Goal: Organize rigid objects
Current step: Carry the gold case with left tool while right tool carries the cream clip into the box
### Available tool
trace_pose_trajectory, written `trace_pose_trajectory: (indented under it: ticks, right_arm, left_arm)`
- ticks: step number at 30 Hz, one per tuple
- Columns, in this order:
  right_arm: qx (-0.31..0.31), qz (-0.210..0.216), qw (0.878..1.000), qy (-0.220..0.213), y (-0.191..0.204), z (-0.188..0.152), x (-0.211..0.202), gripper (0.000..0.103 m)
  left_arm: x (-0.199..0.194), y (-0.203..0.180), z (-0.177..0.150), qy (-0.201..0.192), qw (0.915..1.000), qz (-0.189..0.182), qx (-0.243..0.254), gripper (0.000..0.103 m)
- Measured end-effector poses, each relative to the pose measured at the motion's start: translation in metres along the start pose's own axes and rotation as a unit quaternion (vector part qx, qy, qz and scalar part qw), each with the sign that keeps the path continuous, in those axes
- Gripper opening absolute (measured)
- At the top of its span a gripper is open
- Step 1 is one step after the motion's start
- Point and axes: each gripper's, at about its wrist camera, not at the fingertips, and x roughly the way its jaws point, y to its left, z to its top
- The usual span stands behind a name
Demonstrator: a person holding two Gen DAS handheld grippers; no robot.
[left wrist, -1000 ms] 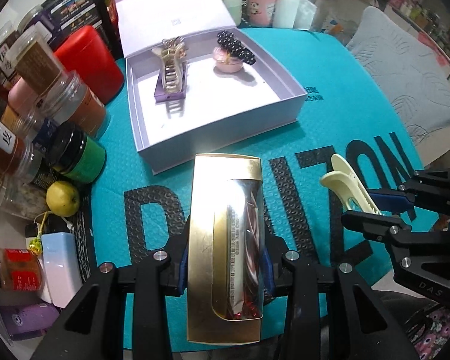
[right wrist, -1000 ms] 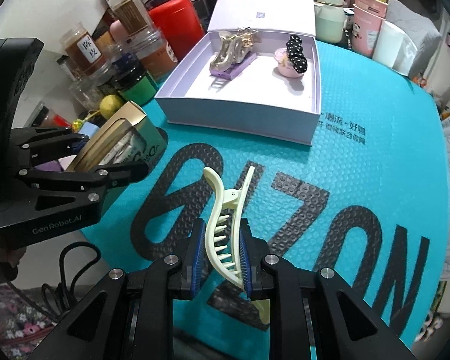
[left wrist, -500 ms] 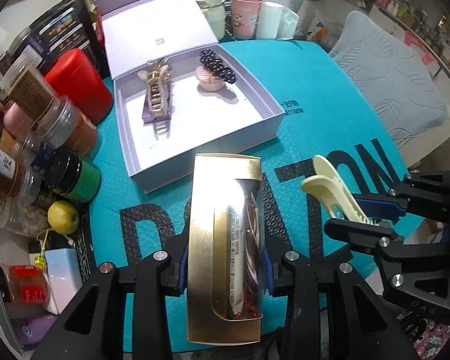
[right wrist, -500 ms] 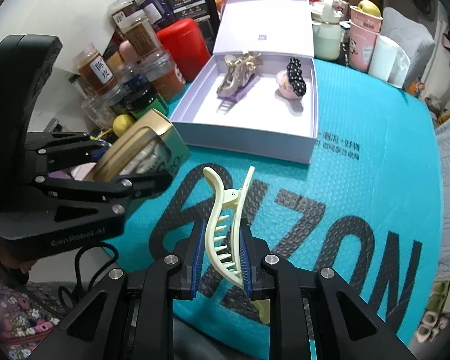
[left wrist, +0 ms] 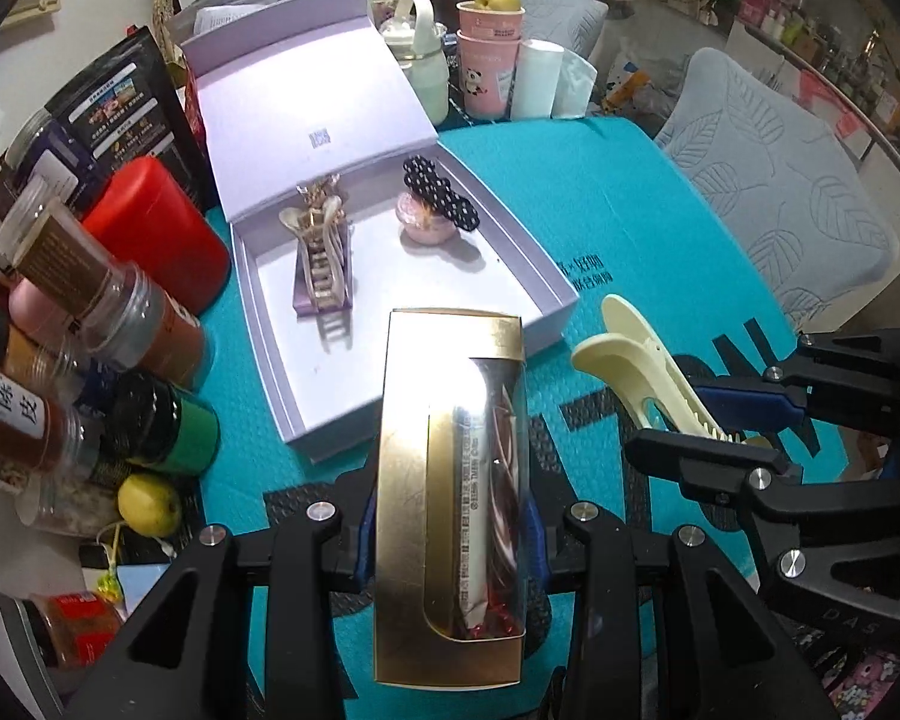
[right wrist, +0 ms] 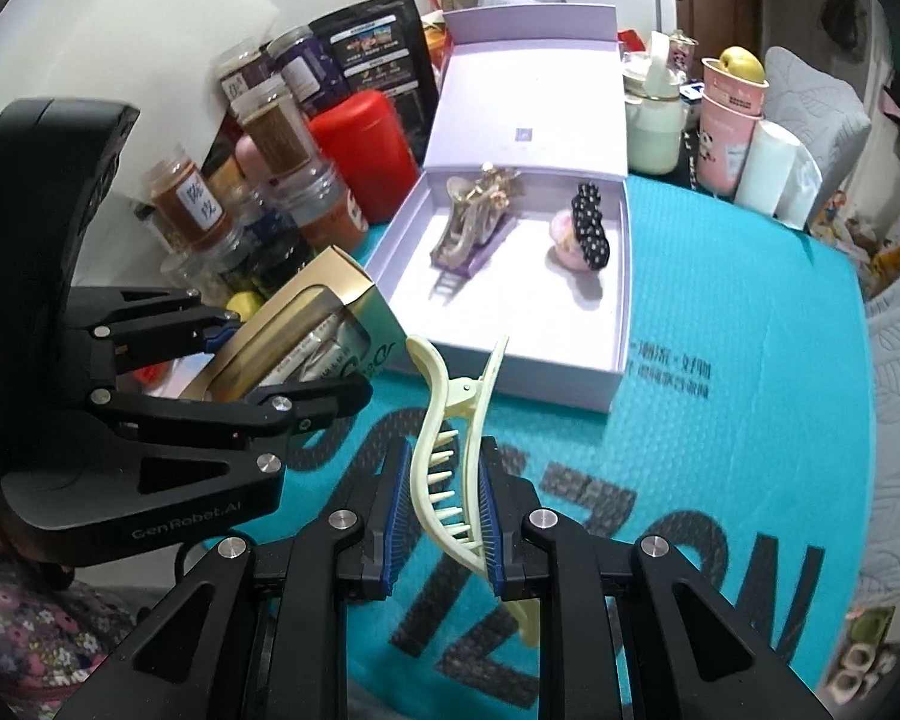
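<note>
Gold cardboard box with a clear window (left wrist: pixel 447 480), showing foil-wrapped sticks inside, sits clenched in the left tool (left wrist: pixel 450 531) at 6 o'clock in the left wrist view, held above the teal embossed foam mat (left wrist: pixel 630 228) on the bench. At 12 o'clock lies the open lilac paperboard gift box (left wrist: pixel 546 276), already holding a champagne metal claw clip (left wrist: pixel 321 252) and a black dotted clip on a pink puff (left wrist: pixel 435 207). At 3 o'clock the right tool (right wrist: pixel 441 516) grips a cream plastic toothed claw clip (right wrist: pixel 450 456). Judging by this, both items are mid-carry; next each needs lowering into the tray's bare floor, clear of the walls.
</note>
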Motion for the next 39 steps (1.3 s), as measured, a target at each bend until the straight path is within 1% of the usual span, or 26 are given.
trace_pose_trajectory:
  ticks: [3,6,13,18,27,30,33,39]
  right_arm:
    - [-0.004,0.002,1.000,-0.008,0.000,0.010,0.001,0.021]
    - [-0.010,-0.001,1.000,-0.018,0.001,0.021,0.000,0.021]
    - [-0.019,-0.004,0.999,-0.033,-0.001,0.046,0.001,0.021]
    - [-0.022,-0.006,0.999,-0.039,-0.005,0.062,0.003,0.021]
    - [-0.024,-0.007,0.999,-0.039,-0.013,0.087,0.019,0.021]
    - [-0.019,-0.004,0.999,-0.039,-0.018,0.094,0.025,0.021]
    - [-0.007,0.003,0.999,-0.038,-0.023,0.099,0.032,0.021]
    - [0.005,0.000,1.000,-0.024,-0.033,0.101,0.050,0.021]
  left_arm:
    - [-0.001,0.004,0.009,-0.006,1.0000,0.006,0.001,0.037]
    - [-0.003,0.008,0.015,-0.011,0.9999,0.002,-0.001,0.037]
    - [-0.005,0.020,0.036,-0.025,0.9997,0.007,0.003,0.037]
    - [-0.002,0.030,0.050,-0.029,0.9996,-0.001,-0.005,0.036]
    - [0.012,0.041,0.070,-0.036,0.9994,-0.004,0.002,0.036]
    - [0.017,0.047,0.077,-0.035,0.9994,0.001,0.007,0.037]
    - [0.021,0.054,0.083,-0.036,0.9994,-0.004,0.003,0.037]
    - [0.039,0.060,0.087,-0.029,0.9995,-0.002,0.010,0.037]
